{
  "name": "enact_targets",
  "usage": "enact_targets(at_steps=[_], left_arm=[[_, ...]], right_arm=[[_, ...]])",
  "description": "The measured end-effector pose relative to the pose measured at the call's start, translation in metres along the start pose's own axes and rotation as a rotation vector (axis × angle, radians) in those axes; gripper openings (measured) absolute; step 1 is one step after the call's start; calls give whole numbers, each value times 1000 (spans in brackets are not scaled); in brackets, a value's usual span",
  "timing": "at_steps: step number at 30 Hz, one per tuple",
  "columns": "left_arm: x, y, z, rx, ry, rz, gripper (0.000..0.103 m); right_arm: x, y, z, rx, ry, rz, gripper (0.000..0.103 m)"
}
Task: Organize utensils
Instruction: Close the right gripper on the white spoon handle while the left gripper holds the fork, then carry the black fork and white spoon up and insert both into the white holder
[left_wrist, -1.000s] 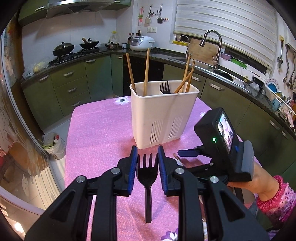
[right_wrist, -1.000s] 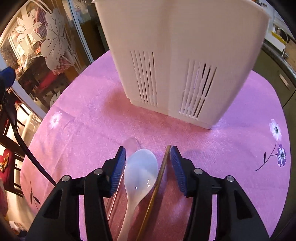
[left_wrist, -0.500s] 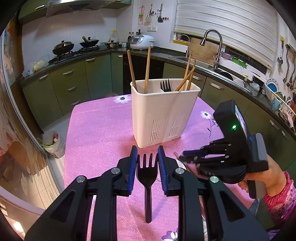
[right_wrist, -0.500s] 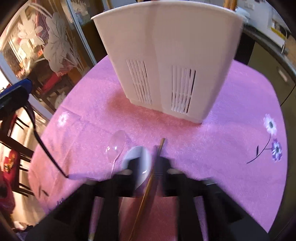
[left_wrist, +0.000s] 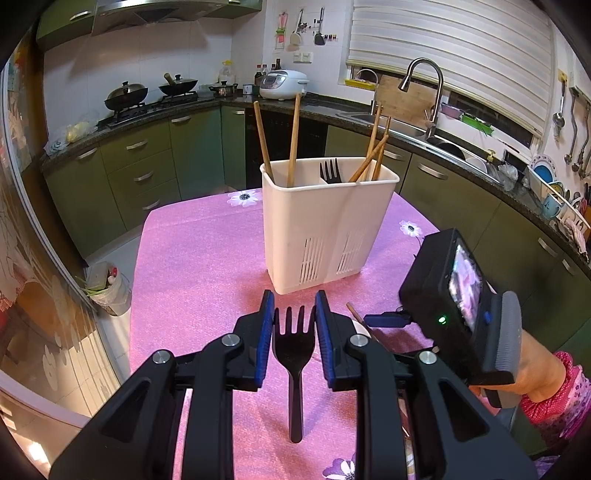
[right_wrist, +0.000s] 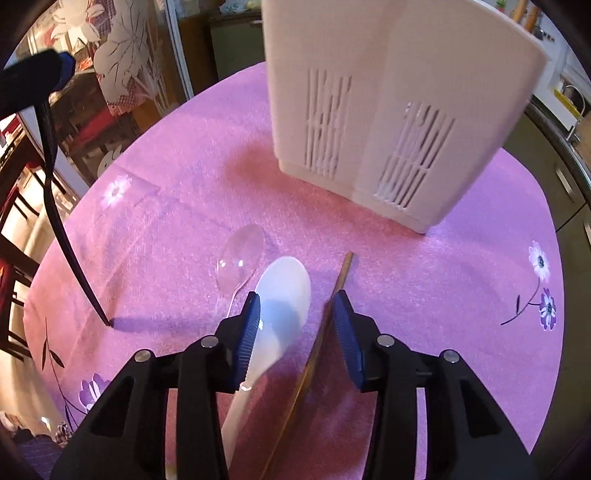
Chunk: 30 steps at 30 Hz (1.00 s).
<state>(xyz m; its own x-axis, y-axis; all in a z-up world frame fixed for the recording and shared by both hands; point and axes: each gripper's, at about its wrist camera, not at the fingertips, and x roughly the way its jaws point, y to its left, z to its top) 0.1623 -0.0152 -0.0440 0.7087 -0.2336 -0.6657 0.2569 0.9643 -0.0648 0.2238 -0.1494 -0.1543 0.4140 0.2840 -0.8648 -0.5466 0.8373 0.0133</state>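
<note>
My left gripper (left_wrist: 293, 300) is shut on a black fork (left_wrist: 294, 343), tines up, its handle tip resting on the pink tablecloth (right_wrist: 107, 323). Just beyond it stands the white utensil caddy (left_wrist: 328, 229), holding several wooden chopsticks (left_wrist: 293, 140) and another black fork (left_wrist: 328, 170). My right gripper (right_wrist: 295, 300) points steeply down at the table. Its jaws are closing around a white spoon (right_wrist: 286, 291) and a loose chopstick (right_wrist: 341, 273). A gap still shows between those two. A clear plastic spoon (right_wrist: 240, 254) lies just left of the white one, outside the jaws.
The round table (right_wrist: 461, 295) carries a pink cloth with flower prints. A person's hand in a pink sleeve (left_wrist: 554, 391) holds the right gripper. Green kitchen cabinets (left_wrist: 147, 166), a stove and a sink (left_wrist: 424, 110) ring the table, and a bin (left_wrist: 107, 288) stands on the floor at left.
The right gripper swung away and came back down over the white spoon and chopstick, with its jaws narrower than before. The left gripper and its fork have not moved.
</note>
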Motion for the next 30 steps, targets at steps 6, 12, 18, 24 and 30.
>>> enact_targets(at_steps=[6,12,18,24,30], left_arm=[[0,-1,-1,0,1,0,22],[-1,0,1,-6,0,-10,22],[-7,0,10,-15,-23,-30,22],[-26,-7,36,0,-91,-45,22],[-52,-15,84,18,-223,-38,22]], right_arm=[[-4,1,4,-10,-26,-22,8],[-34,-18,2,60,-112,36,5],[-88,-37,-2,133,-275,75,5],[-159,-54,-1,206,-539,42,5],[-216,-77,11,284,-814,-35,5]])
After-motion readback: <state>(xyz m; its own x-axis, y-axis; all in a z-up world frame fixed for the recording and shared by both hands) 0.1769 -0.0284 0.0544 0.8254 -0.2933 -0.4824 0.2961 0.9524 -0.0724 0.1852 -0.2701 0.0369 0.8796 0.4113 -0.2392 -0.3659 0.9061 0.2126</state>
